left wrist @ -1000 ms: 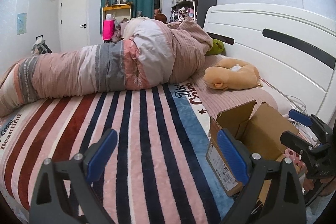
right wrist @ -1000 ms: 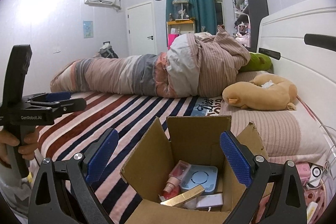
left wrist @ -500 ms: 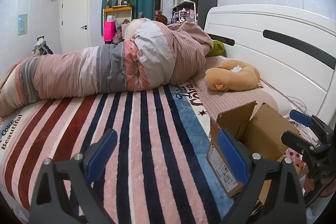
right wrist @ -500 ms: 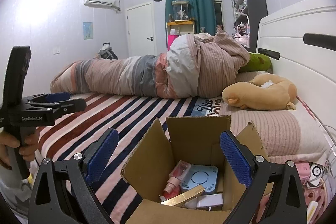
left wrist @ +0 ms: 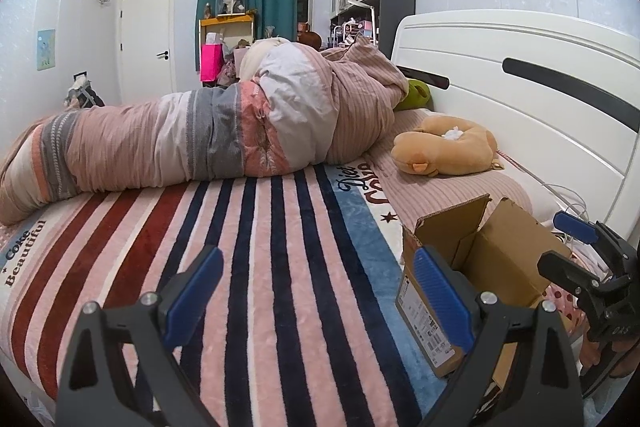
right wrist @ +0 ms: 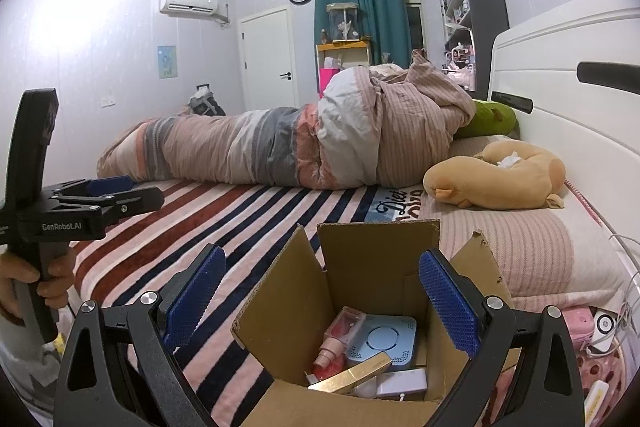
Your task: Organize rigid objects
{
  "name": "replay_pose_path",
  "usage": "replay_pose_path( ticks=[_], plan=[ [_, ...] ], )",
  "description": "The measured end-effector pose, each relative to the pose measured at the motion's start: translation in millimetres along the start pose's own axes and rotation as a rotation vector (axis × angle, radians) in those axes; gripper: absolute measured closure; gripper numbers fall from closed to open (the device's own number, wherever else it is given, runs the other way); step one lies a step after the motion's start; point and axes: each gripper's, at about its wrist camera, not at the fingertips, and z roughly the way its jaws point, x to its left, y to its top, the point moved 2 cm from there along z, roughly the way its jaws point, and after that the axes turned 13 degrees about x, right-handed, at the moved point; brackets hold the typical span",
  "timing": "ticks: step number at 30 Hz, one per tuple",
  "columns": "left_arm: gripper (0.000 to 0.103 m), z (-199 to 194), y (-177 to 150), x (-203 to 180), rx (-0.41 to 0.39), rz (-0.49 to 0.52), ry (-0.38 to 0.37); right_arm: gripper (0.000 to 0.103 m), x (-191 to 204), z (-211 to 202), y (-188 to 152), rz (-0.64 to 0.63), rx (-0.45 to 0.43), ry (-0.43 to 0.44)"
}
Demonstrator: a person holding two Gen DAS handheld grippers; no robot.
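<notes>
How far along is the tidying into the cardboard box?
Done: the open brown cardboard box already holds a pale blue square device and a pink bottle. In hand: nothing; left gripper and right gripper are open. Left: a pink gadget beside the box.

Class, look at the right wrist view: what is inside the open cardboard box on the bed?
Inside the cardboard box: a light blue square device, a pink bottle, a gold bar-shaped item and a white object. The near wall hides the box floor and anything beneath these.
</notes>
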Motion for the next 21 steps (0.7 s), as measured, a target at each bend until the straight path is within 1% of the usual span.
replay_pose_path(
  ticks=[21],
  plan=[
    [0.007,-2.3,0.1,2.5,-0.007,-0.003,0.01,0.005,1.3,0.3,-0.4,0.002,0.0,0.0]
  ],
)
